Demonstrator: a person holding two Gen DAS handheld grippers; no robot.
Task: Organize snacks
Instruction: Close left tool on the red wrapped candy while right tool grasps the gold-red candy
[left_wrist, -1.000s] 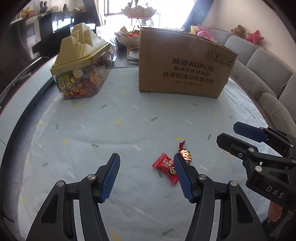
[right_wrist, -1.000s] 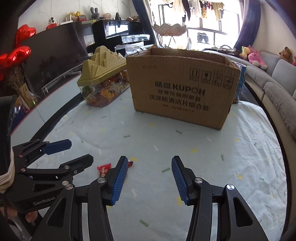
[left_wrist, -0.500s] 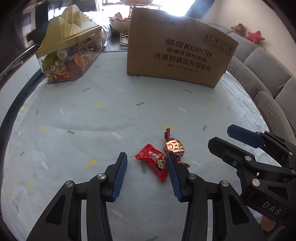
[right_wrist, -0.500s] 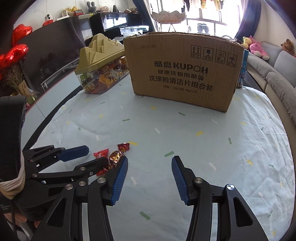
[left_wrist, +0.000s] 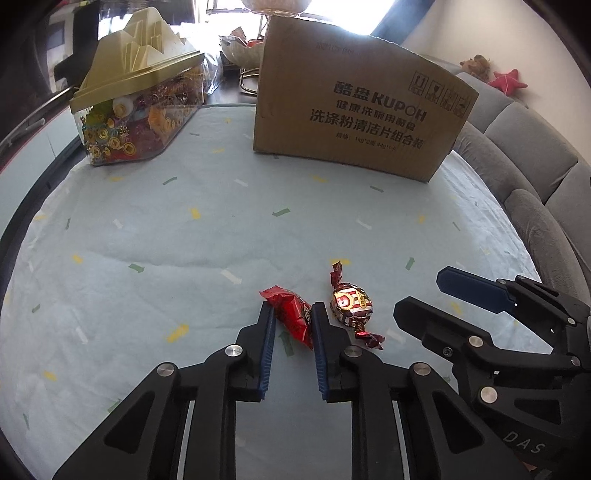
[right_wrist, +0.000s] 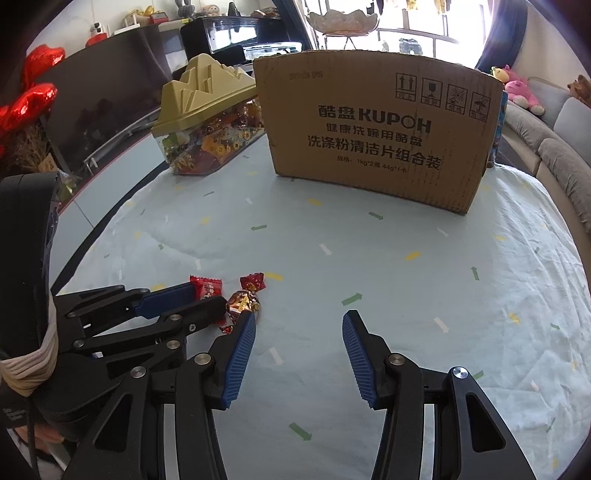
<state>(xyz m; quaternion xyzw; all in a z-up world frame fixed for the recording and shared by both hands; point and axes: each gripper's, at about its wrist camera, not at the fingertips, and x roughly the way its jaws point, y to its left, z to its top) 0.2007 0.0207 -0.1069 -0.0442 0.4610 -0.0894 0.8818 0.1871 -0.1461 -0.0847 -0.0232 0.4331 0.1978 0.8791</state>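
1. Left wrist view: left tongs (left_wrist: 292, 325) clenched on the red candy packet (left_wrist: 291, 314), pads pressing its two flanks, packet low on the bench (left_wrist: 184, 229) cloth. Long axis slanted, running from upper left down to lower right between the pads; far crimped end pointing away toward the cardboard box (left_wrist: 354, 110). Just right of it, apart from the pads, a round twist-wrapped candy (left_wrist: 351, 304), twisted ends up and down.
2. Right wrist view: right tongs (right_wrist: 299, 332) released, nothing between the pads, bare cloth ahead. Twist-wrapped candy just left of the left pad, nearest to this hand; packet beyond it. Lidded candy jar (right_wrist: 207, 122) far left of the box.
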